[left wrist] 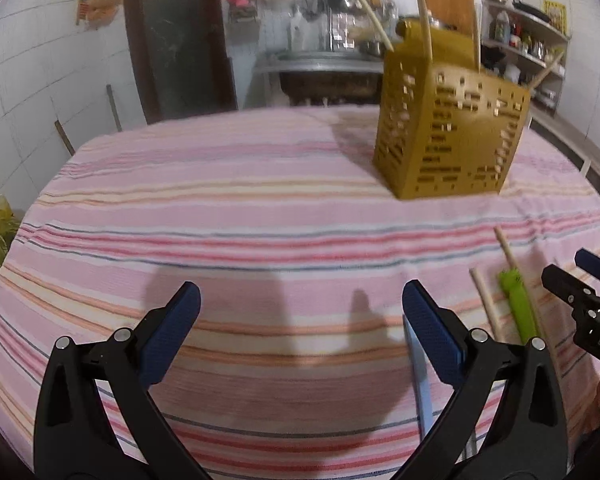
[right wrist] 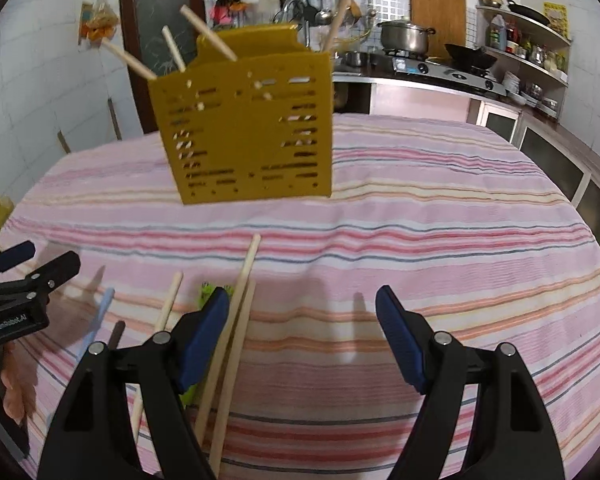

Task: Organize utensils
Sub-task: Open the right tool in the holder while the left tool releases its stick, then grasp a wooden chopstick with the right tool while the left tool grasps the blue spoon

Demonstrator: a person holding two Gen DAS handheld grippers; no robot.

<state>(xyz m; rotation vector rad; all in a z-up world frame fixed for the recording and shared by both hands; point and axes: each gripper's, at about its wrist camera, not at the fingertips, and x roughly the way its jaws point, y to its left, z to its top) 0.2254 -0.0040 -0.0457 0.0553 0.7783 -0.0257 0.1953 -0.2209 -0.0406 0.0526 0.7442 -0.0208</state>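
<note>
The left gripper (left wrist: pixel 300 332) stands wide and empty over a pink striped tablecloth (left wrist: pixel 240 216). The right gripper (right wrist: pixel 302 336) is also spread, grasping nothing; two wooden chopsticks (right wrist: pixel 236 320) lie just inside its left finger. Beside them rest another chopstick (right wrist: pixel 168 304), a green utensil (left wrist: pixel 518 306), a light blue handle (left wrist: pixel 418 364) and a dark stick (right wrist: pixel 117 334). Farther back on the cloth stands one mustard-yellow slotted holder (right wrist: pixel 244 128) with four chopsticks sticking out. Behind the table are white tiled walls, a stove (right wrist: pixel 440 70) with one steel pot (right wrist: pixel 404 36) and a wok, shelves and hanging ladles.
</note>
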